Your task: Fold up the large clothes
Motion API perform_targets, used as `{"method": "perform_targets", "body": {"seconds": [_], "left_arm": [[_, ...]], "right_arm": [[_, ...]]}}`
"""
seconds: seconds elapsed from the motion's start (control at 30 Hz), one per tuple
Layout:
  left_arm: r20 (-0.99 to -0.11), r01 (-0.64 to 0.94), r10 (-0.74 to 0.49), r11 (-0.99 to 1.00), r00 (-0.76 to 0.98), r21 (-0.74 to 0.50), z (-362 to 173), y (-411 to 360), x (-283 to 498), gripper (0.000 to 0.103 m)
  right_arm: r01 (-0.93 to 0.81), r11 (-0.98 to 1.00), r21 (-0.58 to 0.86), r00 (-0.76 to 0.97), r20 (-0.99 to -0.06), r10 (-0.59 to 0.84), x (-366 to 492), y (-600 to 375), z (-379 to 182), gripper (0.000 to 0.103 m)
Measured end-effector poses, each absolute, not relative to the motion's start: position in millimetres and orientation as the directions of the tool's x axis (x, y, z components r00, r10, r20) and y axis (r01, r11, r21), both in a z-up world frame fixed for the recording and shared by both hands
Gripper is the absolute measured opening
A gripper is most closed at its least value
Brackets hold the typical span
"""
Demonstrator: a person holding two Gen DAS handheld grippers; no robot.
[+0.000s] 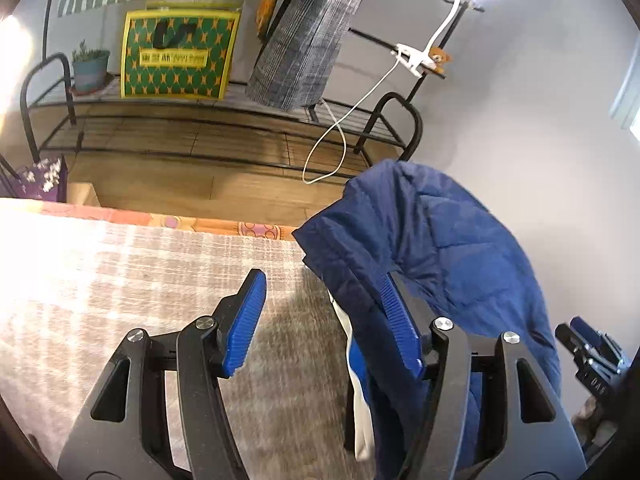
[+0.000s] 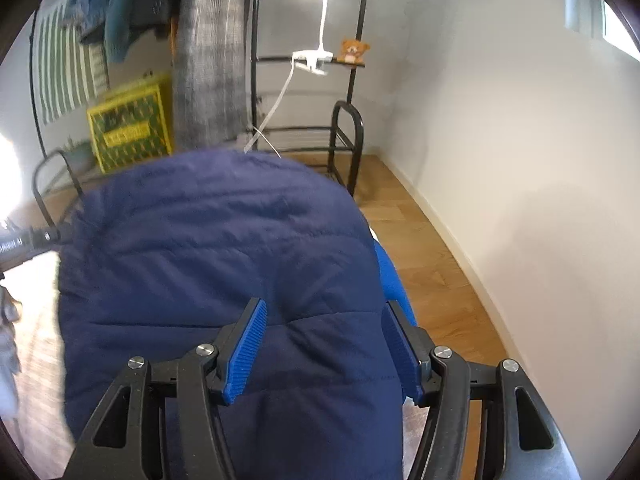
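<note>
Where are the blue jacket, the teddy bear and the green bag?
blue jacket (image 2: 224, 248), right wrist view, quilted back.
teddy bear (image 2: 353, 51), right wrist view, its body.
green bag (image 1: 180, 60), left wrist view, front panel.

left gripper (image 1: 324, 320) jaws apart, right gripper (image 2: 324, 344) jaws apart

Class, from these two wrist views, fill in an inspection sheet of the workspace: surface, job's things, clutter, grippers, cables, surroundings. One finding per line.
Surface: pale checked bed cover, partly sunlit.
Job's things: navy quilted jacket, bunched and draped over the fingers of both grippers.
Clutter: nothing seen on the cover.
Grippers: left gripper jaws apart, jacket hanging over its right finger; right gripper jaws apart, fabric between them.
Cables: white cord looping down from a clip-on lamp.
Surroundings: black metal rack holding a green and yellow bag and a potted plant; teddy bear; wooden floor.
</note>
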State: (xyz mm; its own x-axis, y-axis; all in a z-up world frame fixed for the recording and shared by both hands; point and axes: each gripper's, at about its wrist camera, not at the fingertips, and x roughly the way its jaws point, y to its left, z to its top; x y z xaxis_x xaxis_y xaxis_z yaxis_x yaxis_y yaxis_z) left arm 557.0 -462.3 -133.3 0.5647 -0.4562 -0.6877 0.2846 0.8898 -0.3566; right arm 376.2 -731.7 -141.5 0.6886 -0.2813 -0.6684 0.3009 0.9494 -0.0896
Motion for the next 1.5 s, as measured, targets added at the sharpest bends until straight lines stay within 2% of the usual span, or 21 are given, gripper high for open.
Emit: {"method": "perform_targets", "body": {"seconds": [0.6,0.83,1.23,1.5], "left_arm": [[-0.523,0.448,-0.495,0.865,0.694,-0.225,67.8,-387.9,377.0,0.062],[-0.48,0.488,-0.52,0.849,0.706,-0.202,117.4,-343.9,300.1,0.062],[-0.457,0.546,-0.542,0.827,0.706,-0.136,148.9,-275.7,182.6,0.062],[-0.493,0.552,-0.554,0.817,0.671,-0.168,137.4,-242.7,153.9,0.062]], "right_arm": [[0.257,0.964,-0.075,0.836,-0.483,-0.26,219.0,-645.6,31.7,0.063],[0.248,0.966,-0.074,0.866,-0.43,-0.255,146.4,-611.2,81.3,0.063],[0.216,0.975,-0.053,0.889,-0.402,-0.219,46.8,-555.5,102.4,0.066],[0.217,0.975,-0.043,0.895,-0.39,-0.216,16.7,-539.6,92.9,0.069]]}}
